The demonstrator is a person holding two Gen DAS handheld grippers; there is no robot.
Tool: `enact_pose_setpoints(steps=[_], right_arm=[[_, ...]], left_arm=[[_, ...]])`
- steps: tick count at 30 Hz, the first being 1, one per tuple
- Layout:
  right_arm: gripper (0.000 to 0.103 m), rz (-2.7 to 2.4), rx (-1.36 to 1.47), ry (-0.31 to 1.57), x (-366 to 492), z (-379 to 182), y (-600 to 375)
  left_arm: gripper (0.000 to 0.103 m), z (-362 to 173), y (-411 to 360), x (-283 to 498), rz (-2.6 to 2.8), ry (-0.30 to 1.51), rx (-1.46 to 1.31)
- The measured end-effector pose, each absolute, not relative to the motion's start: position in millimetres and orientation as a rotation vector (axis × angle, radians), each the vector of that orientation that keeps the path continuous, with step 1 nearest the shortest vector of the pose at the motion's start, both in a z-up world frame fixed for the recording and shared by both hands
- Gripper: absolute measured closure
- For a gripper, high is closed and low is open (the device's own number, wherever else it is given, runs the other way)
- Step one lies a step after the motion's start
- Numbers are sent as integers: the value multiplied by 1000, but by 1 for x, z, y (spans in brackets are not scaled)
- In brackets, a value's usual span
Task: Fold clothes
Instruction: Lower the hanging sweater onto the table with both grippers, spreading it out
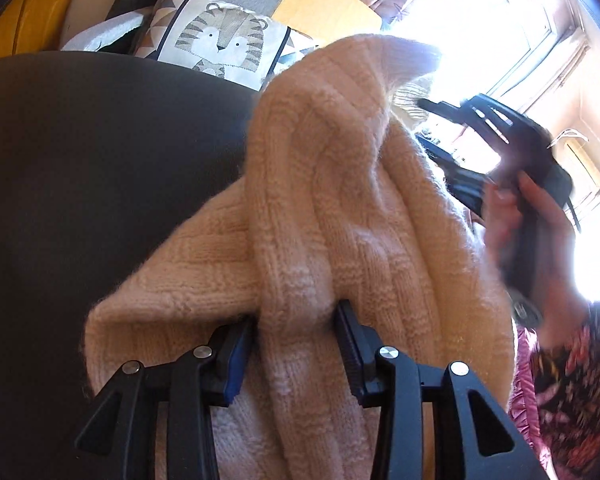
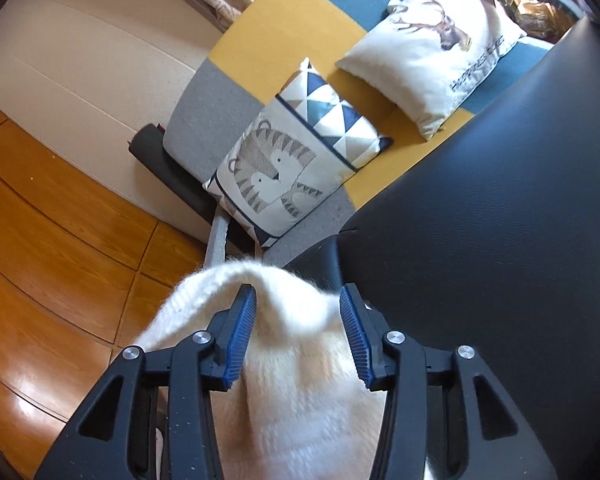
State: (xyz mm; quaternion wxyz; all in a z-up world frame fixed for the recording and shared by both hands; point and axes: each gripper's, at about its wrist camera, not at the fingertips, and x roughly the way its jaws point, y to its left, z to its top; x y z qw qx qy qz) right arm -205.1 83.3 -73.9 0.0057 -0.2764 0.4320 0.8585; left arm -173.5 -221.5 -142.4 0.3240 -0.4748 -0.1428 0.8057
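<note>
A fuzzy cream knitted sweater is draped in folds over a dark worktop, rising in front of the left tongs. A thick fold sits between the left tongs' blue pads, which pinch it on both sides. The right tongs stand spread, sweater lying loosely between them without being pressed. A hand holds the right tool beyond the sweater. Past the worktop lie a tiger cushion and a deer cushion.
</note>
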Motion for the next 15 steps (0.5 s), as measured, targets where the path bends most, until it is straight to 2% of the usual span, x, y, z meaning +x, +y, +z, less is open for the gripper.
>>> enact_pose_setpoints(steps=[2,3,5,11,15], right_arm=[[54,2707,-829,1332,-180,-68,81],[48,2715,-816,1320,-166,-65,79],[43,2729,-818,1312,-141,-64,71],[43,2771,-986,1364,-75,-76,38],[43,2820,-1107,1308,-46,-84,5]], left_arm=[[62,-143,-223,-173,2117,-383,-1242],[62,-143,-225,-172,2121,-386,-1240],[62,-143,-228,-169,2131,-390,-1238],[62,-140,-244,-156,2157,-403,-1245],[62,-145,-255,-150,2122,-471,-1275]])
